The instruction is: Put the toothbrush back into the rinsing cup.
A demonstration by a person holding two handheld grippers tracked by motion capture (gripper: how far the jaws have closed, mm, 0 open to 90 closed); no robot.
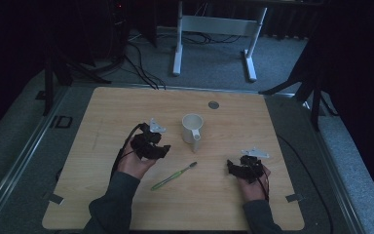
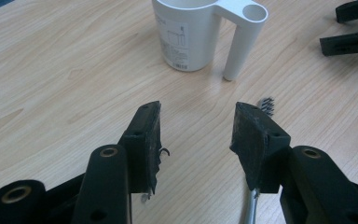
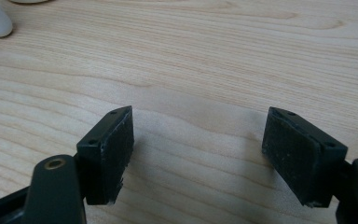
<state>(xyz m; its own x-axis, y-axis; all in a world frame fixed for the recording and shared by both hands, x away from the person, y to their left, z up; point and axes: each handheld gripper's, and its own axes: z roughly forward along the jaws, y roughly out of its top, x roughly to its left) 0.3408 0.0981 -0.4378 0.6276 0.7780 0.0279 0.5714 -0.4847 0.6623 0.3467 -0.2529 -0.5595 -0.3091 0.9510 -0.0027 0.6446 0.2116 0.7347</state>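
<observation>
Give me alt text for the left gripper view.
The open left gripper hovers over a light wooden table, facing a white plastic cup with a tube-shaped side holder. A toothbrush's dark bristles peek past its right pad.

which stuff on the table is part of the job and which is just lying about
In the job:
- toothbrush
- white cup
- left hand-held gripper, open
- right hand-held gripper, open

Lying about:
- round metal disc in the table
- white desk frame behind
</observation>
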